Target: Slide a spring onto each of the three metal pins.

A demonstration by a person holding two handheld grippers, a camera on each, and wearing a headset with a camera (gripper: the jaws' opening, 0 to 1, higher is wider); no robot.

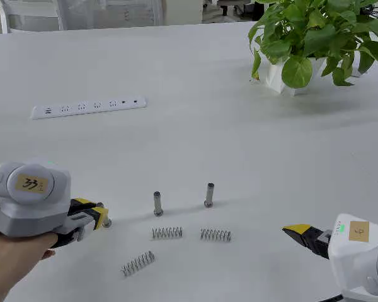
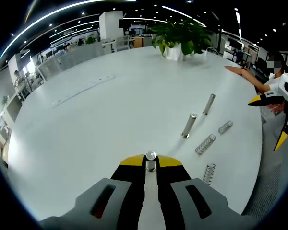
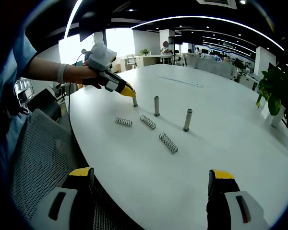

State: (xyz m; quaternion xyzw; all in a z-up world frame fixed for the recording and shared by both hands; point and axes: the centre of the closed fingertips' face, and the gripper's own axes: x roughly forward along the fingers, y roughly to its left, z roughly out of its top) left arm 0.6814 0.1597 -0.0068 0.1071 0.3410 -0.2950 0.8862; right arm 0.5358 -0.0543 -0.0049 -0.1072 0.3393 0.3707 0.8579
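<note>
My left gripper [image 1: 99, 218] [image 2: 150, 162] is at the table's near left, shut on a short metal pin [image 1: 106, 222] [image 2: 150, 159] whose head shows between the yellow tips. Two more pins [image 1: 157, 204] [image 1: 209, 195] stand upright on the white table [image 1: 195, 138], to the right of the left gripper. In front of them lie three loose springs [image 1: 167, 233] [image 1: 215, 234] [image 1: 138, 263]. My right gripper [image 1: 299, 233] [image 3: 151, 175] hovers open at the near right, off to the right of the springs, with nothing between its jaws. The right gripper view has the pins [image 3: 156, 106] [image 3: 187, 120] and springs [image 3: 147, 122] ahead.
A white power strip [image 1: 88, 107] lies at the far left of the table. A leafy plant in a white pot [image 1: 315, 38] stands at the far right. A mesh chair [image 3: 38, 158] sits beside the table edge.
</note>
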